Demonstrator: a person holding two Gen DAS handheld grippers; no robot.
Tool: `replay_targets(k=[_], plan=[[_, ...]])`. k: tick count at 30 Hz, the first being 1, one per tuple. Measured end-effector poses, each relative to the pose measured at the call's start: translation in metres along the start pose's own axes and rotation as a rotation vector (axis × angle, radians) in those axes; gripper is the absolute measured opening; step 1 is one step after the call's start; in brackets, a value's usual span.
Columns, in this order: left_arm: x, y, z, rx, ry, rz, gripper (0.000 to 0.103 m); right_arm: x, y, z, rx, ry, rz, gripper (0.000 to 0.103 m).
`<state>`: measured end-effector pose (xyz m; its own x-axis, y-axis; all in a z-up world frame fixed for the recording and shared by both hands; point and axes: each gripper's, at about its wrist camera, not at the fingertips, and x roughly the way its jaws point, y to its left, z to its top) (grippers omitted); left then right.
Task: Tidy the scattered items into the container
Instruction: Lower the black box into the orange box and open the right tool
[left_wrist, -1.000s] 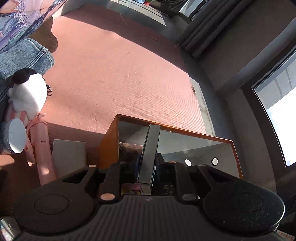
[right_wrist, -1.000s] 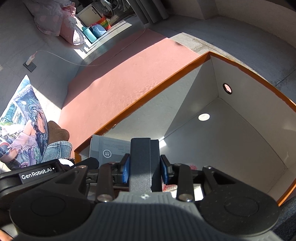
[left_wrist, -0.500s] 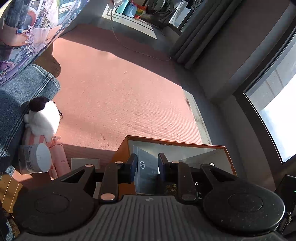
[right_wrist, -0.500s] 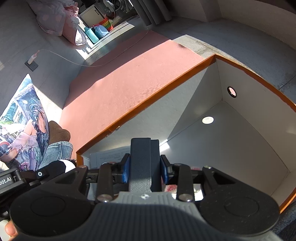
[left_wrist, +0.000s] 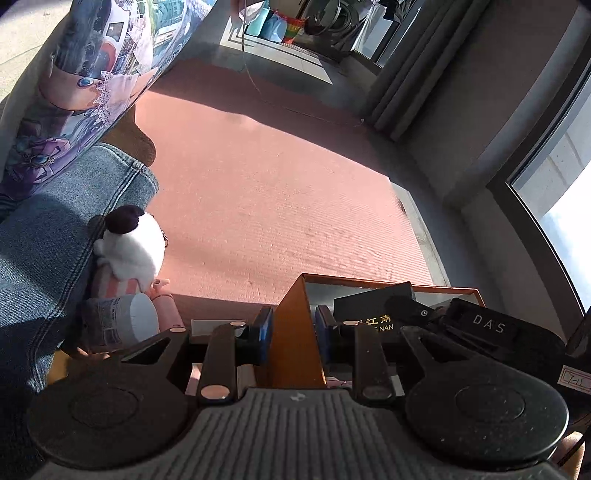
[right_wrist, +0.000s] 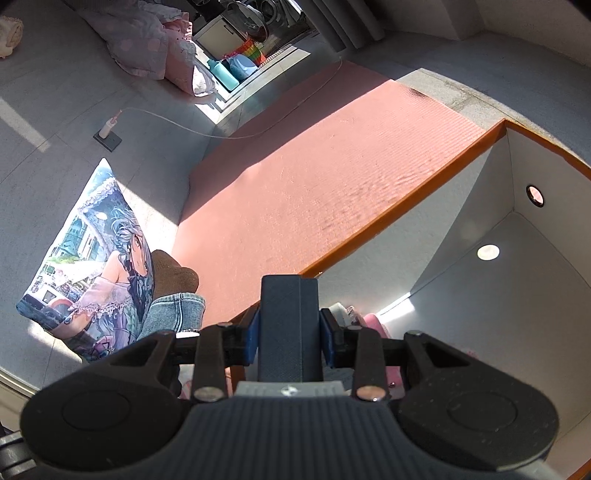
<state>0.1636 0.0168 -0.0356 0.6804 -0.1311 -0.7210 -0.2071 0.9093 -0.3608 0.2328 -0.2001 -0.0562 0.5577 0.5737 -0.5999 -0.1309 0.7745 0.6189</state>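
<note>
A pink mat (left_wrist: 280, 206) covers the floor through the middle of both views, and the container (right_wrist: 402, 218), an orange-rimmed box with white inner walls, sits on it. In the right wrist view its open mouth fills the right half of the frame, with pink things already lying in its bottom at lower centre.

The right gripper (right_wrist: 288, 332) has its fingers (right_wrist: 253, 338) clamped on a dark flat box (right_wrist: 288, 317). The box's long axis runs forward along the fingers, out over the container's near-left wall. The free space inside lies ahead and to the right of it, so the drop seems to turn on carrying the box rightward and down before letting go. The dark box with gold lettering in the lower right of the left wrist view is probably the same one.

What is left to tidy lies at the lower left of the left wrist view, against a person's denim-clad leg (left_wrist: 55, 243): a white plush toy (left_wrist: 131, 247) and below it a white jar (left_wrist: 122, 325), both outside the container and well left of the left gripper (left_wrist: 293, 332). Its fingers have just been opening and grip nothing; the container's orange corner shows in the gap, beyond them. This hand is the nearer to those leftovers and would have to swing left.
</note>
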Motion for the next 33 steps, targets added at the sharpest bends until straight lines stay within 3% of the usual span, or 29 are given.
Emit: replay_targets(k=[9, 13, 21, 24, 30, 33], plan=[[0.001, 0.004, 0.000, 0.018, 0.016, 0.027, 0.028, 0.021, -0.012, 0.001, 0.066, 0.069, 0.032, 0.037], [0.000, 0.004, -0.001, 0.021, 0.019, 0.023, 0.028, 0.021, -0.004, 0.002, -0.035, 0.062, -0.072, 0.042], [-0.001, 0.003, -0.003, 0.048, 0.031, 0.024, 0.028, 0.033, 0.001, 0.001, -0.081, 0.069, -0.079, 0.043], [-0.001, 0.003, -0.003, 0.052, 0.038, 0.026, 0.028, 0.043, 0.004, -0.003, -0.133, 0.112, -0.129, 0.054], [-0.001, 0.001, -0.004, 0.085, 0.038, 0.032, 0.028, 0.035, 0.012, -0.007, -0.243, 0.105, -0.124, 0.056], [0.000, 0.001, -0.004, 0.095, 0.039, 0.032, 0.028, 0.025, 0.021, -0.009, -0.359, 0.106, -0.131, 0.063]])
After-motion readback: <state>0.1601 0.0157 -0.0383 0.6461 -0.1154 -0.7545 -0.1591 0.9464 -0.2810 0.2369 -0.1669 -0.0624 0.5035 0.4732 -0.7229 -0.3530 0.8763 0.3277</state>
